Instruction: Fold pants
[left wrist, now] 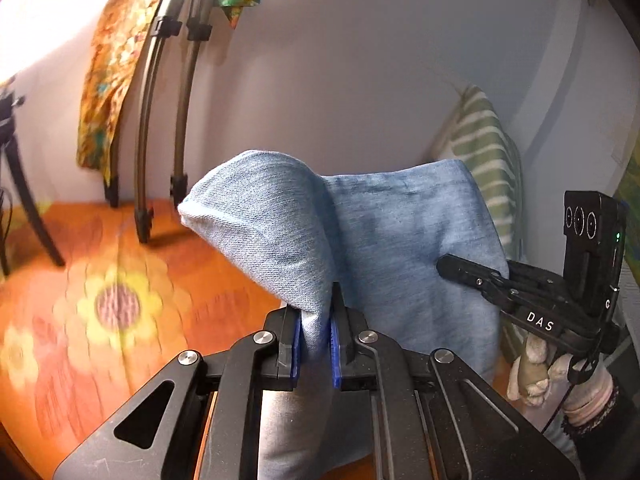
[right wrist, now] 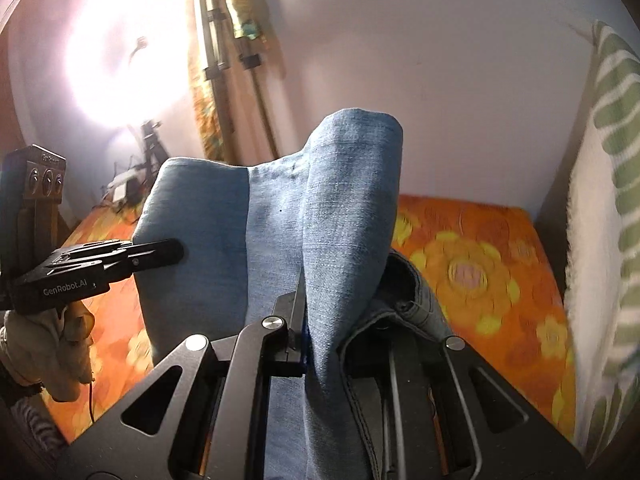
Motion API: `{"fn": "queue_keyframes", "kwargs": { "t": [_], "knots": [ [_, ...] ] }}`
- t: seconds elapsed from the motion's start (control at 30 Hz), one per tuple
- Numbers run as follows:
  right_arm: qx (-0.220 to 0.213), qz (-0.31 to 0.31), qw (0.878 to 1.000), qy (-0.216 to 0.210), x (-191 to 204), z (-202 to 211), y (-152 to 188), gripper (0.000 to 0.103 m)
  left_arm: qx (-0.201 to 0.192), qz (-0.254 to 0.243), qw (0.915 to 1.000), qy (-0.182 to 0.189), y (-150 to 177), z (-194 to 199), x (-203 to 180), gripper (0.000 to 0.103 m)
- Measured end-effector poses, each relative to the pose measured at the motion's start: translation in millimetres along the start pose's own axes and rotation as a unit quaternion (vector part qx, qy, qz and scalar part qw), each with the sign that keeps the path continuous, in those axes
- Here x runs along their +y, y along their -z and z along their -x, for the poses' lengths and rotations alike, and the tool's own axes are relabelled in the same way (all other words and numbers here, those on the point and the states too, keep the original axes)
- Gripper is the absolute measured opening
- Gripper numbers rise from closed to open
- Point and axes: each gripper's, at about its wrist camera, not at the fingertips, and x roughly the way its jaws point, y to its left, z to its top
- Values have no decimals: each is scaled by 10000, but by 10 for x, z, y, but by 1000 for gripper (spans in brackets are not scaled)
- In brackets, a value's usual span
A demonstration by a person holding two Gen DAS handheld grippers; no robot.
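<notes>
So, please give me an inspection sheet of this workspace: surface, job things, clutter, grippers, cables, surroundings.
Surface: orange floral bedspread.
Job's things: blue denim pants, lifted, draped between both grippers.
Clutter: nothing seen on the bedspread.
Grippers: left gripper and right gripper each shut on a fold of the pants.
Cables: thin red cable under the left hand.
Surroundings: striped pillow, pale wall, dark curved rods, patterned cloth hanging.

bedspread (left wrist: 100,280) open on left; striped pillow (right wrist: 600,240) blocks right.
</notes>
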Motion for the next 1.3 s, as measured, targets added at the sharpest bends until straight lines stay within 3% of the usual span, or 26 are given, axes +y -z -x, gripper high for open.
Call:
{"fn": "queue_keyframes", "kwargs": {
  "t": [0.33,0.43,0.5,0.57,0.63,0.67,0.77,0.83,1.07,1.23,1.3],
  "knots": [
    [140,147,9996,193,-359,-941,-453,12,-1,-155,9995,-291,-295,-649,333,9],
    [325,63,9992,216,-473,-1263,-458,13,167,-334,9974,-619,-302,-884,443,10],
    [399,107,9986,318,-510,-1405,-431,13,278,-411,9952,-846,-293,-982,480,17],
    [579,55,9975,395,-568,-1550,-404,20,349,-398,9928,-1073,-259,-1020,508,18],
    [780,-90,9943,718,-657,-1645,-393,39,291,-357,9920,-1176,-228,-949,518,18],
    [815,-208,9920,945,-721,-1643,-391,39,265,-386,9922,-1159,-214,-899,508,19],
    [810,-528,9909,933,-853,-1550,-371,41,165,-469,9920,-1157,-191,-693,470,21],
    [649,-512,9909,1062,-843,-1407,-368,51,125,-451,9931,-1073,-212,-562,477,21],
    [234,-452,9928,1084,-695,-734,-385,55,98,-539,9938,-969,-193,-83,236,21],
    [66,-435,9927,1122,-529,-142,-268,66,120,-532,9948,-862,-91,198,-12,21],
    [43,-402,9923,1167,-438,34,-207,67,115,-522,9953,-806,-23,322,-107,31]
  ]
}}
